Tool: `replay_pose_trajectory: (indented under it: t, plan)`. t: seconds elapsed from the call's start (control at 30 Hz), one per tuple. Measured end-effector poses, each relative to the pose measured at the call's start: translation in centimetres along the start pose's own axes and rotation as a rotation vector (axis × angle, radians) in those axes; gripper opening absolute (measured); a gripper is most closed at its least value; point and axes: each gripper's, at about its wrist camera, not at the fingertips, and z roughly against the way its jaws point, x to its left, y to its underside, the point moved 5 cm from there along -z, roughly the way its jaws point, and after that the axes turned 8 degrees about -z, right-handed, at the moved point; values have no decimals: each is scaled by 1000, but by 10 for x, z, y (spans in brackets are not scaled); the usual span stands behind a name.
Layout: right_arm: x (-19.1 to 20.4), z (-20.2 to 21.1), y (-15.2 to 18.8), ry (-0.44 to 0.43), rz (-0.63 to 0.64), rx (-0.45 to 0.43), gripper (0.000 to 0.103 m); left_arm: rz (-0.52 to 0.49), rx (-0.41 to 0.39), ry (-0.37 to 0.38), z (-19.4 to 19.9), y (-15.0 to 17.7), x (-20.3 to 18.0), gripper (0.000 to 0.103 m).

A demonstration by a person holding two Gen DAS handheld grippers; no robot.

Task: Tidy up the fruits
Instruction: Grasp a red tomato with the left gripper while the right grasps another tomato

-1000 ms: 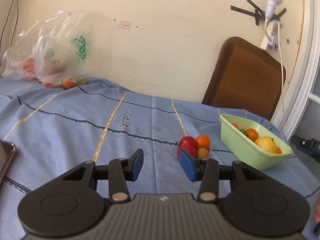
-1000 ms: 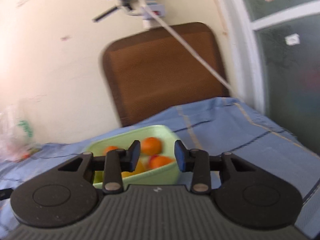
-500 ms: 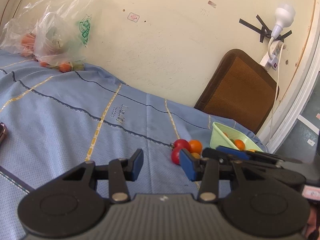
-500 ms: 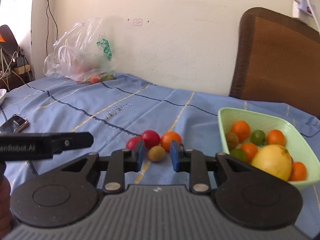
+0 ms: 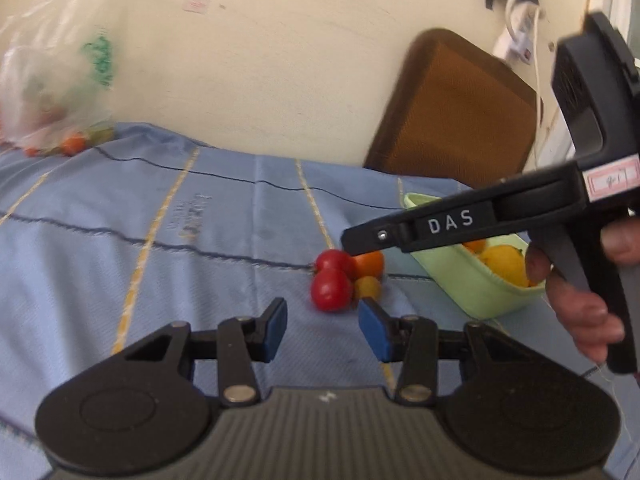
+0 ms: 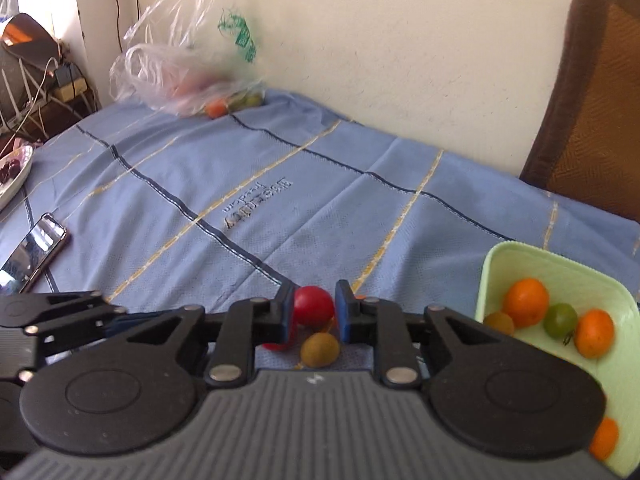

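A small cluster of loose fruit lies on the blue cloth: two red tomatoes (image 5: 331,289), an orange (image 5: 369,264) and a small yellow-brown fruit (image 5: 367,287). A light green basket (image 5: 468,284) with oranges, a lemon and green fruit stands to their right. My left gripper (image 5: 322,321) is open and empty, just short of the cluster. My right gripper (image 6: 313,309) is over the cluster, its open blue pads on either side of one red tomato (image 6: 314,306), with the yellow-brown fruit (image 6: 320,349) below. The green basket (image 6: 516,258) is at its right.
A clear plastic bag of fruit (image 6: 192,64) lies at the far wall. A phone (image 6: 30,254) and a white plate (image 6: 14,178) sit at the left of the cloth. A brown chair back (image 5: 460,108) stands behind the basket.
My right gripper has swung from above the basket down and left to the loose cluster, now straddling a red tomato. My left gripper moved closer to the cluster.
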Motion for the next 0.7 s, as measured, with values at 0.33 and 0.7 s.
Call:
replay_pose_trajectory:
  t: [0.33,0.7]
  plan:
    - [-10,-9,-8,-79,54,115,25,14,53,29,-33,-6,6,29]
    - [4,-28,-5,-48,181,120,28,86,36,31,1,13,17,28]
